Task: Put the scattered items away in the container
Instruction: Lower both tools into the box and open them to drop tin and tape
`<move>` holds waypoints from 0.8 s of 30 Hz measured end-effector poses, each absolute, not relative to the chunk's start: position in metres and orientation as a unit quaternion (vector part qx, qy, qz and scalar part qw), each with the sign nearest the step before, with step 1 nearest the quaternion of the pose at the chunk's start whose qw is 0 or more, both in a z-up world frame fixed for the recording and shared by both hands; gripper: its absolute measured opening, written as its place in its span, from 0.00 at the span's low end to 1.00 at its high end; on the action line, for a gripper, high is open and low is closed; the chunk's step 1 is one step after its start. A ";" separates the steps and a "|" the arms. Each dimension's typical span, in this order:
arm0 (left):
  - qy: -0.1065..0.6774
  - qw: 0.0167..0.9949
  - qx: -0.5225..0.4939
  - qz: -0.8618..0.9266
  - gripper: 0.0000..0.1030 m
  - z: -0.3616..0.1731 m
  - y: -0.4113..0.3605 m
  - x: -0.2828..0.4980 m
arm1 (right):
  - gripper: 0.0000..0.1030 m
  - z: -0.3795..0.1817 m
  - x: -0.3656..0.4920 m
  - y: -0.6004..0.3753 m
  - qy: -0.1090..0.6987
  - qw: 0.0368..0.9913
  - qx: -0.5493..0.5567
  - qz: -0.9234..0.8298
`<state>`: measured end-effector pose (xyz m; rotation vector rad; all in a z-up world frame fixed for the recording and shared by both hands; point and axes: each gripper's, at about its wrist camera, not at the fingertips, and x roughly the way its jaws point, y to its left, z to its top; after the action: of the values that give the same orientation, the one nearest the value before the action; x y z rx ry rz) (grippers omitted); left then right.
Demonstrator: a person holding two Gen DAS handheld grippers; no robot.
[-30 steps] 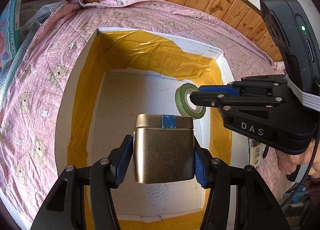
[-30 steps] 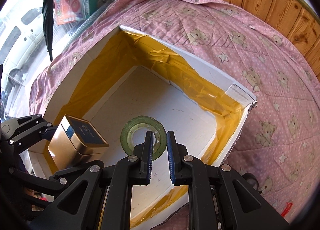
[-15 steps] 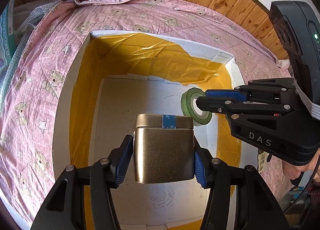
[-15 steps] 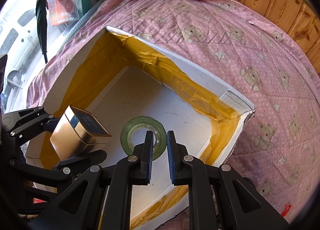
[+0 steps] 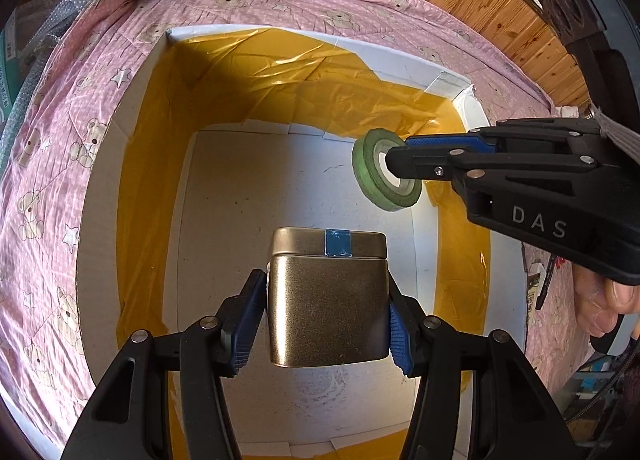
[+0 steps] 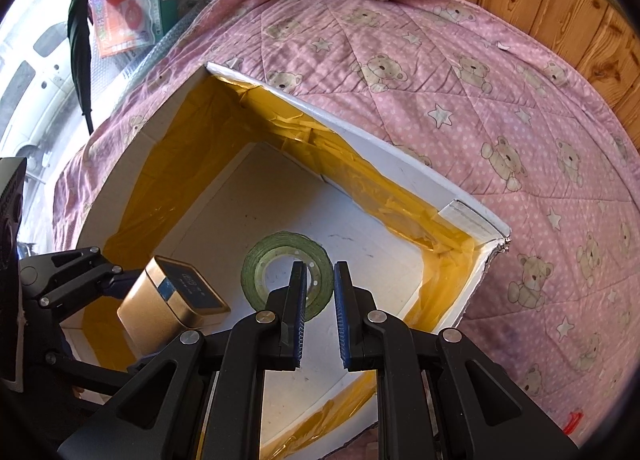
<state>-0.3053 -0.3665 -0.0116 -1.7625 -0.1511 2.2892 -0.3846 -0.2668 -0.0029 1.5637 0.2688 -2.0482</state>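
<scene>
A white cardboard box lined with yellow tape sat on a pink bear-print quilt beside wood-panelled walls. Above its bare floor, the left gripper clamped a gold metal tin; the right gripper pinched a green tape roll.

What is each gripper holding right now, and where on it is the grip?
The left gripper clamps the gold tin by its two side walls. The right gripper pinches the green tape roll across its ring, one finger through the hole.
</scene>
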 end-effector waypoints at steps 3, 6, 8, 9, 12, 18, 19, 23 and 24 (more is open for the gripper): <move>-0.050 0.121 -0.603 0.787 0.54 -0.013 -0.367 -0.306 | 0.14 -0.001 -0.386 -0.270 0.098 0.272 0.581 -0.761; -0.050 0.118 -0.599 0.790 0.54 -0.011 -0.368 -0.306 | 0.14 0.004 -0.383 -0.274 0.104 0.277 0.575 -0.763; -0.052 0.116 -0.593 0.795 0.54 -0.008 -0.370 -0.306 | 0.14 0.008 -0.380 -0.279 0.114 0.282 0.570 -0.764; -0.053 0.116 -0.591 0.797 0.54 -0.007 -0.370 -0.307 | 0.14 0.009 -0.379 -0.282 0.116 0.284 0.569 -0.763; -0.056 0.116 -0.592 0.796 0.54 -0.008 -0.370 -0.309 | 0.14 0.006 -0.380 -0.286 0.119 0.284 0.571 -0.761; -0.055 0.116 -0.600 0.790 0.55 -0.020 -0.370 -0.306 | 0.14 -0.007 -0.386 -0.290 0.108 0.283 0.586 -0.752; -0.056 0.114 -0.601 0.789 0.55 -0.022 -0.371 -0.306 | 0.14 -0.009 -0.387 -0.291 0.106 0.282 0.587 -0.751; -0.069 0.104 -0.604 0.787 0.55 -0.027 -0.378 -0.309 | 0.20 -0.013 -0.391 -0.289 0.089 0.279 0.588 -0.754; -0.078 0.102 -0.604 0.786 0.55 -0.028 -0.380 -0.310 | 0.24 -0.012 -0.392 -0.286 0.083 0.272 0.587 -0.758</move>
<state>-0.3096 -0.3804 -0.0284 -1.7846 -0.2307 2.3212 -0.3920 -0.2865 -0.0123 1.5802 0.2247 -2.0399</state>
